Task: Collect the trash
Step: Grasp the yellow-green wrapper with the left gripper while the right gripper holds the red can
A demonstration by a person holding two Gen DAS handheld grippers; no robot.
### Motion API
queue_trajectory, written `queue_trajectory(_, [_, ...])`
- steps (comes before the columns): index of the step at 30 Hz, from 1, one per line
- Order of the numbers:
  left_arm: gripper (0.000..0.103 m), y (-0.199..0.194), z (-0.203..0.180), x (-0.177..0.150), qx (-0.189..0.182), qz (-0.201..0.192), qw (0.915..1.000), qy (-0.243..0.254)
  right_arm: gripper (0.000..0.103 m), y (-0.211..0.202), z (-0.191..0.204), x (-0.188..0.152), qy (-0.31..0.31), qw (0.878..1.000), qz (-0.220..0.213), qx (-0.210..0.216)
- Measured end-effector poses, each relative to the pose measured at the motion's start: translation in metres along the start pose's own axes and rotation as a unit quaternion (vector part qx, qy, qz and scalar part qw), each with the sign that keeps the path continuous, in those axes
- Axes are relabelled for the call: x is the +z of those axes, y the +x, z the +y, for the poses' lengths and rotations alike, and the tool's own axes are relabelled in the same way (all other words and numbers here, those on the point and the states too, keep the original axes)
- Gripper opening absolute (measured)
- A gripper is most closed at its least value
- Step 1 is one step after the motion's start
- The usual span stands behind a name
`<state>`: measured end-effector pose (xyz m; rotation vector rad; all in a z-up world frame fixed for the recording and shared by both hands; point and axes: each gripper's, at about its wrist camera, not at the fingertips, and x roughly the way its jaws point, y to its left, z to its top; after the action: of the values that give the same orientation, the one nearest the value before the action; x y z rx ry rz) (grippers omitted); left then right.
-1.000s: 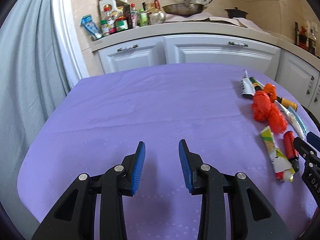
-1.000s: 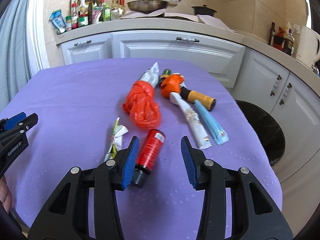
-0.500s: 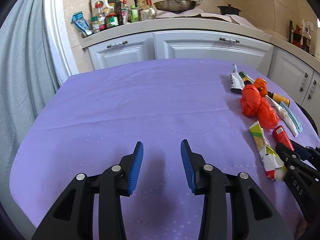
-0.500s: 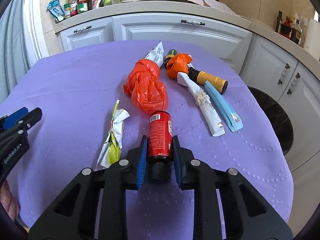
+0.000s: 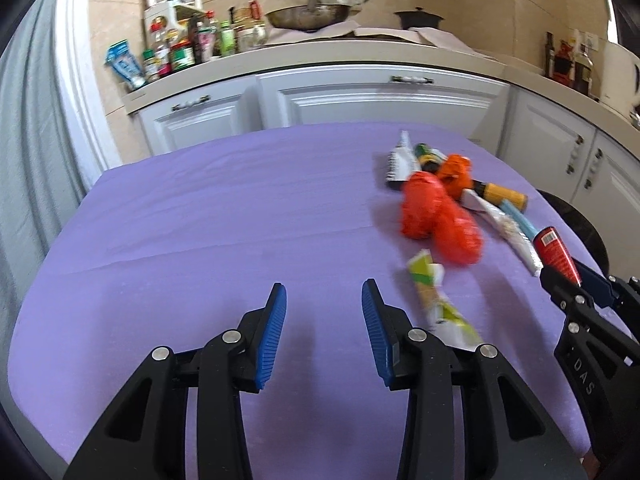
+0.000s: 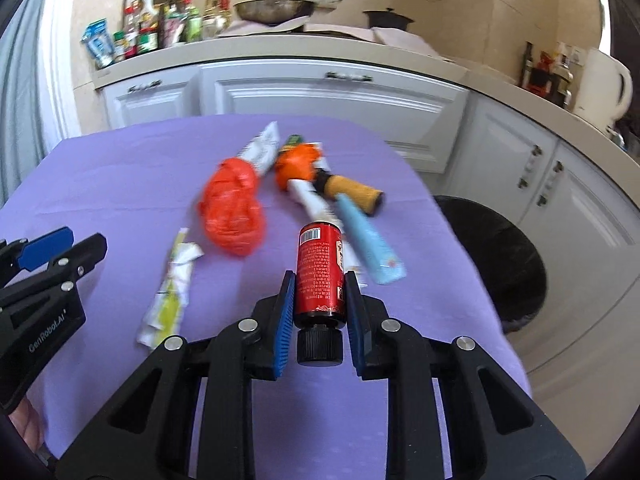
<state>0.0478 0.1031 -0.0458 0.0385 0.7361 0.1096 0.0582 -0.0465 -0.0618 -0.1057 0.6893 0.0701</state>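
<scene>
The right gripper [image 6: 320, 300] is clamped on a red tube [image 6: 320, 276], its blue pads pressed against both sides of the lower body; the tube carries a white barcode panel at its far end, dense small print along its length, and a black ribbed cap [image 6: 319, 347] pointing back toward the camera. The tube is held above the purple tablecloth [image 6: 120, 168] near the table's right side. In the left wrist view the same tube [image 5: 557, 254] shows at the right edge, projecting from the right gripper [image 5: 576, 284]. The left gripper [image 5: 324, 332] has its jaws spread wide with nothing between them, positioned over bare cloth toward the near middle of the table. The remaining trash lies in a loose cluster beyond the held tube: a crumpled red plastic bag [image 6: 234, 212], a smaller orange bag [image 6: 298, 166] just behind it, a white tube [image 6: 262, 148] angled away at the far end, a yellow-bodied bottle with a dark end [image 6: 354, 192], a long white wrapper [image 6: 316, 204] and a pale blue tube [image 6: 370, 246] side by side, partly hidden behind the held tube. A flattened green-and-white wrapper [image 6: 172, 292] lies apart to the left, between the two grippers. A black bin [image 6: 496, 256] stands on the floor just beside the table's right edge, in front of white cabinets [image 6: 320, 96]. The counter behind holds bottles and jars [image 6: 160, 32], a wok [image 6: 274, 10] and a white kettle [image 6: 604, 88].
</scene>
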Motion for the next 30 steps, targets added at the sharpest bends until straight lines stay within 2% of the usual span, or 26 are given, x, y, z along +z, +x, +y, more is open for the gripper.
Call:
queue_trajectory(6, [0.046, 0.003, -0.029, -0.001, -0.019, 0.010, 0.9996, 0.015, 0.023, -0.001, -0.042, -0.008, 0.037, 0.999, -0.001, -0.020])
queue_trajectory(13, [0.048, 0.024, -0.056, -0.004, -0.015, 0.029, 0.9986, 0.041, 0.023, 0.000, -0.073, -0.018, 0.066, 0.998, -0.003, -0.024])
queue_trajectory(15, [0.042, 0.024, -0.059, -0.004, -0.016, 0.029, 0.9984, 0.046, 0.023, 0.001, -0.077, -0.019, 0.071, 0.997, -0.002, -0.023])
queue_trajectory(17, [0.023, 0.024, -0.062, -0.006, -0.017, 0.028, 0.9978, 0.058, 0.023, 0.002, -0.079, -0.021, 0.074, 0.997, -0.001, -0.021])
queue_trajectory(18, [0.020, 0.024, -0.064, -0.008, -0.015, 0.028, 0.9975, 0.064, 0.023, 0.002, -0.080, -0.021, 0.075, 0.997, -0.001, -0.020])
queue_trajectory(23, [0.020, 0.020, -0.066, -0.012, -0.015, 0.014, 0.9969, 0.077, 0.023, 0.005, -0.080, -0.023, 0.076, 0.997, 0.001, -0.016])
queue_trajectory(25, [0.012, 0.017, -0.064, -0.012, -0.015, 0.007, 0.9969, 0.076, 0.023, 0.005, -0.080, -0.023, 0.077, 0.997, 0.001, -0.015])
queue_trajectory(30, [0.011, 0.010, -0.060, -0.012, -0.020, -0.006, 0.9970, 0.075, 0.023, 0.003, -0.080, -0.021, 0.076, 0.997, -0.003, -0.016])
